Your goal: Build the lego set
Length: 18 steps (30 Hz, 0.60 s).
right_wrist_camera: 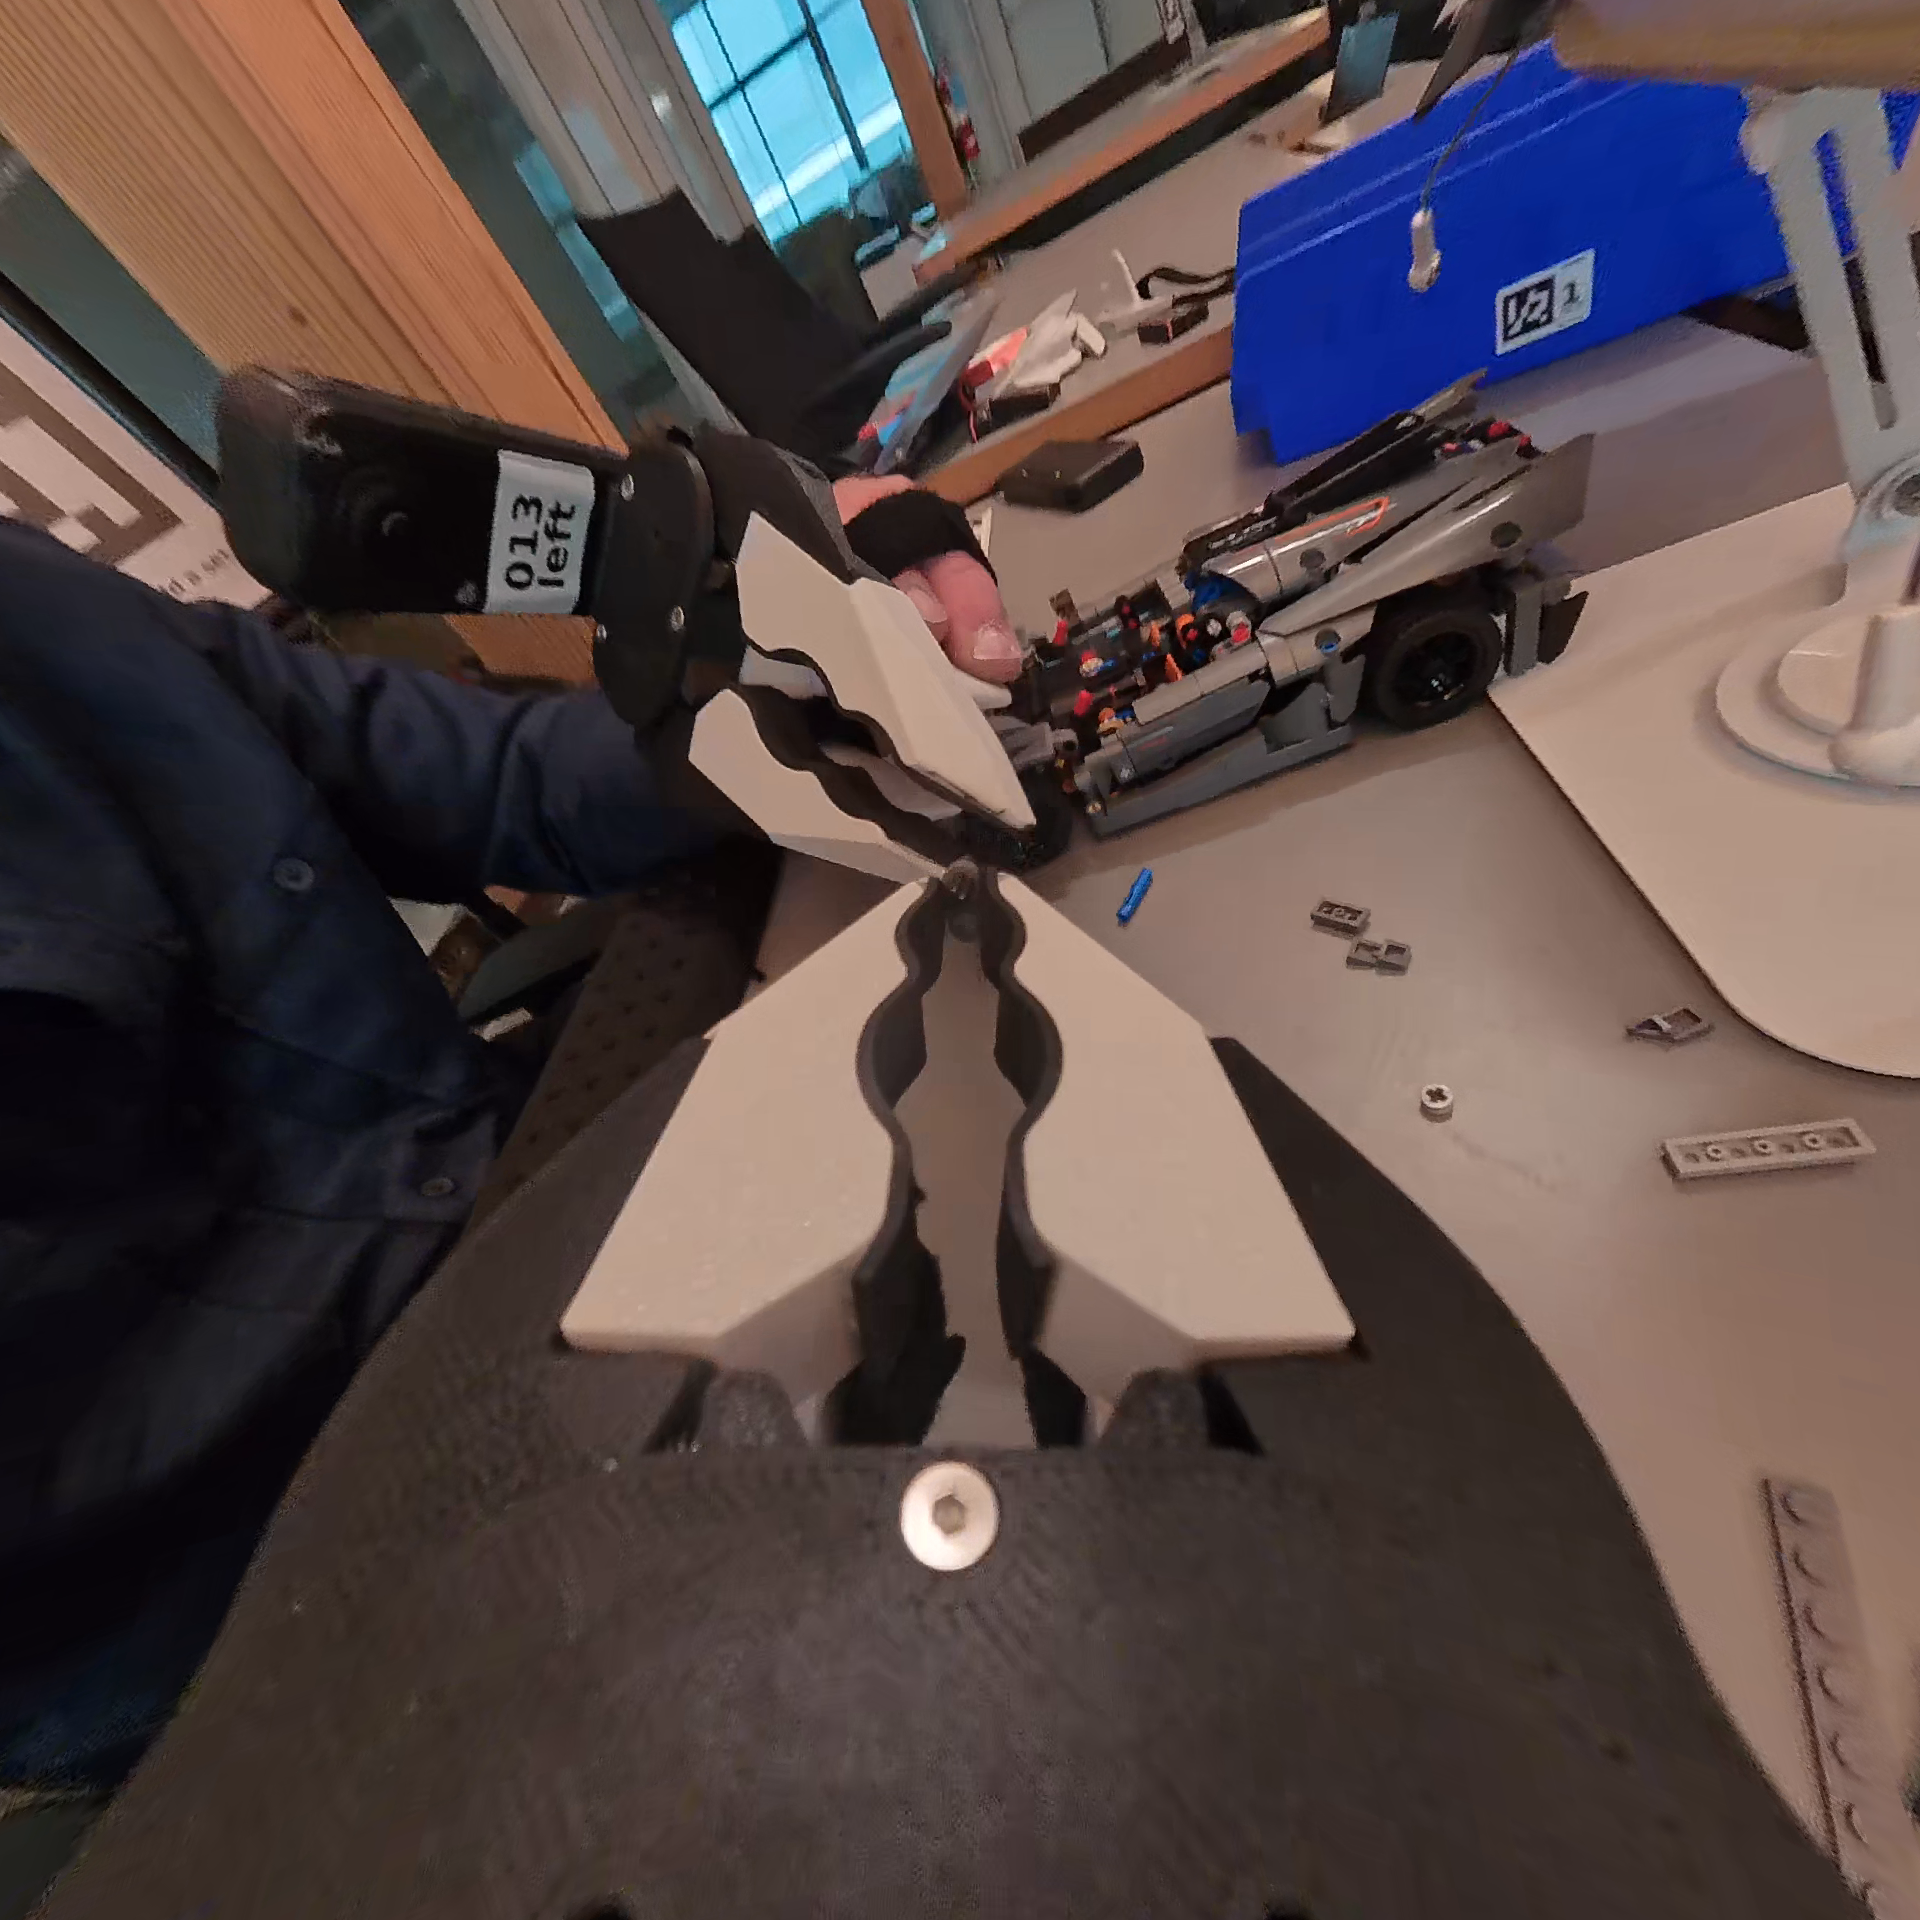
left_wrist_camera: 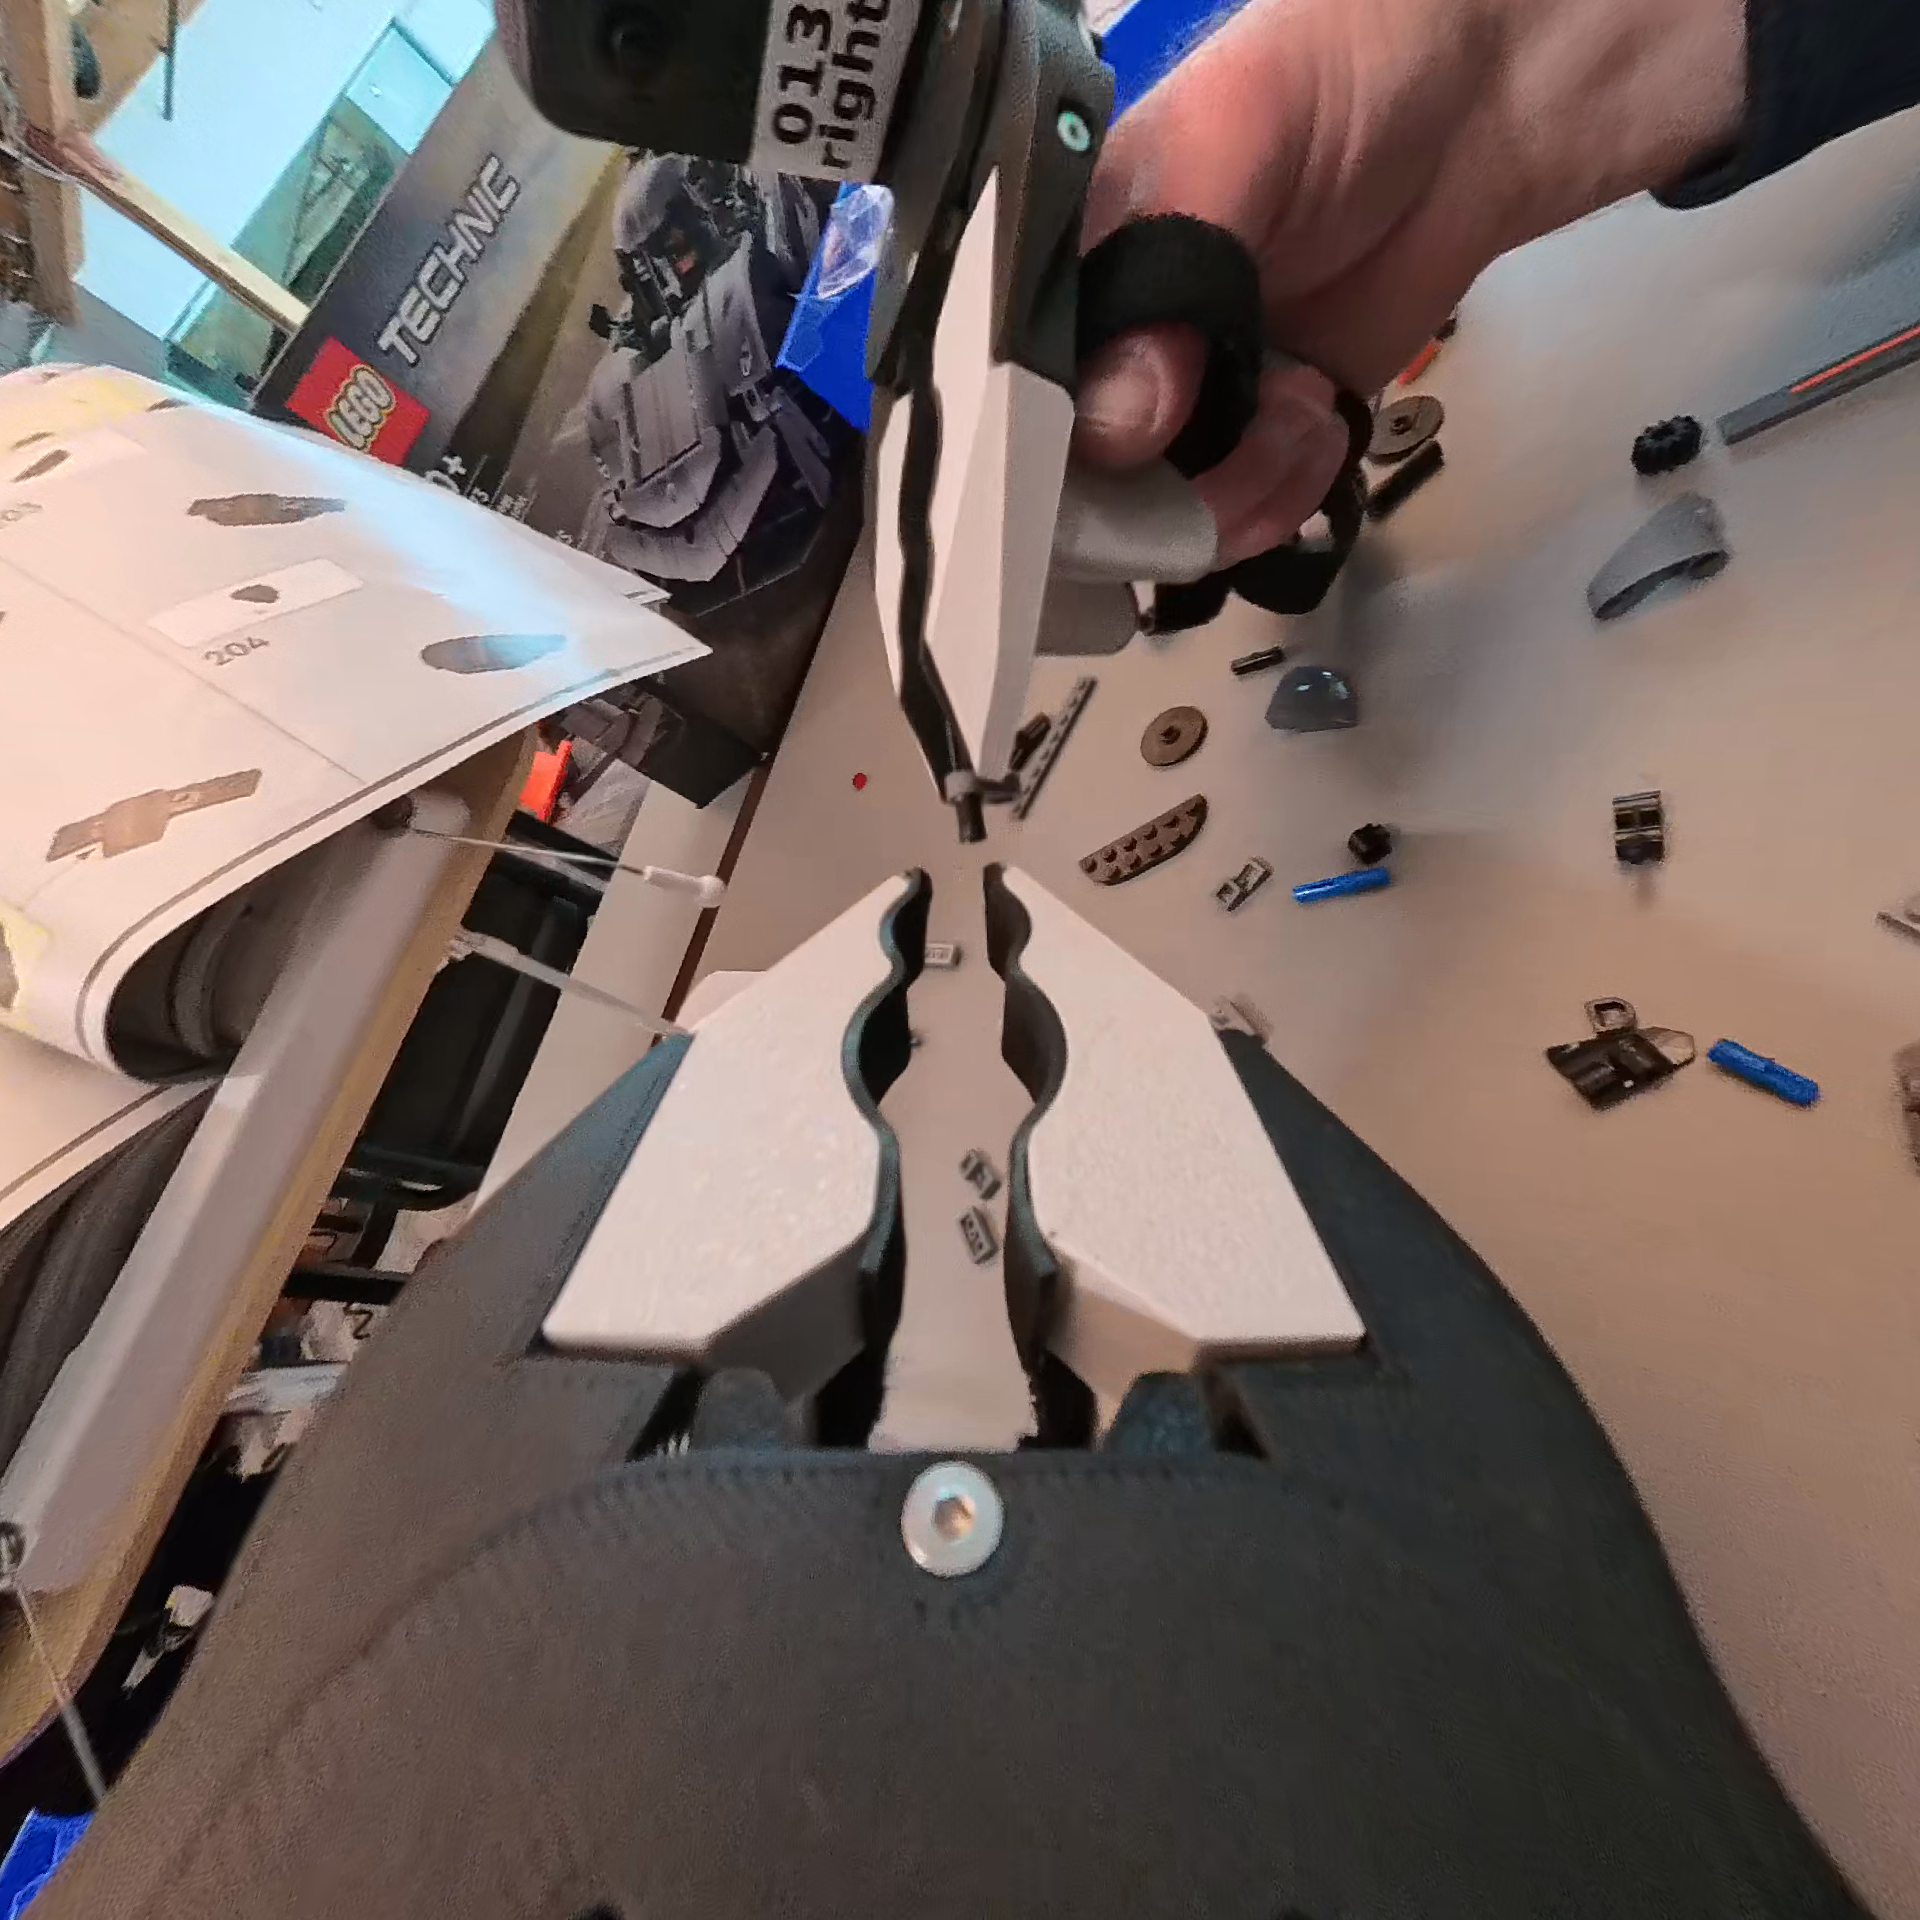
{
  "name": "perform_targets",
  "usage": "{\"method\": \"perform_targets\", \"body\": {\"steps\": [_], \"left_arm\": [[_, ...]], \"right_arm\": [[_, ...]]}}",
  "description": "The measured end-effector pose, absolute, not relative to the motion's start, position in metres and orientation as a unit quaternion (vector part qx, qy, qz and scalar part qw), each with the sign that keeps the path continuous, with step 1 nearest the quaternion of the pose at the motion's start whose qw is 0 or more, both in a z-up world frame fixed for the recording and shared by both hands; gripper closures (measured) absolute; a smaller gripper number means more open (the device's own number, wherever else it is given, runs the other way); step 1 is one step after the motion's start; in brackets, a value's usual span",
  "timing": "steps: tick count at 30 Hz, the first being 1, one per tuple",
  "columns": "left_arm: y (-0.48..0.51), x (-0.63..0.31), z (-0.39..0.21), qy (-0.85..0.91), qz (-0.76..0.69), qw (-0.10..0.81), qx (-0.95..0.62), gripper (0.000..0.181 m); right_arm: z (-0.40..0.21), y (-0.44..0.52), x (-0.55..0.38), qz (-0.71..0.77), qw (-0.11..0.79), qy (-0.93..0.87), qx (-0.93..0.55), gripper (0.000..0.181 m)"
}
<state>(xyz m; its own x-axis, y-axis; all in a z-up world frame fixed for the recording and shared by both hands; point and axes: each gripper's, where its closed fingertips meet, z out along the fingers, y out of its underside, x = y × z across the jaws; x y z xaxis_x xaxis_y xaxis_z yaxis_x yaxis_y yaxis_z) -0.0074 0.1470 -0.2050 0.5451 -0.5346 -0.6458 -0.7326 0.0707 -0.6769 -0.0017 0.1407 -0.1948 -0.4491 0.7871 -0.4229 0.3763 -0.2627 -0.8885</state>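
My right gripper [right_wrist_camera: 958, 891] is shut on a small dark pin with a grey collar [right_wrist_camera: 961, 883]. In the left wrist view it comes down from above [left_wrist_camera: 966, 795] with the pin [left_wrist_camera: 970, 821] pointing down. My left gripper [left_wrist_camera: 956, 881] is slightly open and empty, its tips just below that pin and apart from it. In the right wrist view the left gripper [right_wrist_camera: 982, 844] reaches in from the left, tips meeting mine. The part-built grey and black car model [right_wrist_camera: 1299, 644] stands on the table behind the grippers.
Loose parts lie on the white table [left_wrist_camera: 1455, 1299]: blue pins [left_wrist_camera: 1340, 885], a dark half-round plate [left_wrist_camera: 1143, 842], a grey curved panel [left_wrist_camera: 1657, 561], small grey plates [left_wrist_camera: 977, 1174]. An instruction booklet [left_wrist_camera: 260, 644] and set box [left_wrist_camera: 623, 416] are left. A blue bin [right_wrist_camera: 1507, 260] and white stand [right_wrist_camera: 1818, 675] are behind. Both grippers' tips are close together, under 4 cm apart. My left tips are roughly 12 centimeters from the dark half-round plate [left_wrist_camera: 1143, 842].
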Motion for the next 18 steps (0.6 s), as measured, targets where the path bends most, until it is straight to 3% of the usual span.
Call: {"method": "perform_targets", "body": {"steps": [8, 11, 18], "left_arm": [[0.146, -0.002, -0.198, 0.477, 0.116, 0.577, -0.653, 0.167], [0.144, 0.002, -0.199, 0.489, 0.123, 0.578, -0.642, 0.178], [0.146, -0.006, -0.197, 0.473, 0.114, 0.571, -0.662, 0.179]], "right_arm": [[-0.190, 0.138, -0.001, 0.642, 0.145, -0.570, -0.492, 0.177], [-0.190, 0.135, -0.002, 0.643, 0.138, -0.570, -0.493, 0.177], [-0.188, 0.136, -0.009, 0.639, 0.155, -0.559, -0.504, 0.177]]}}
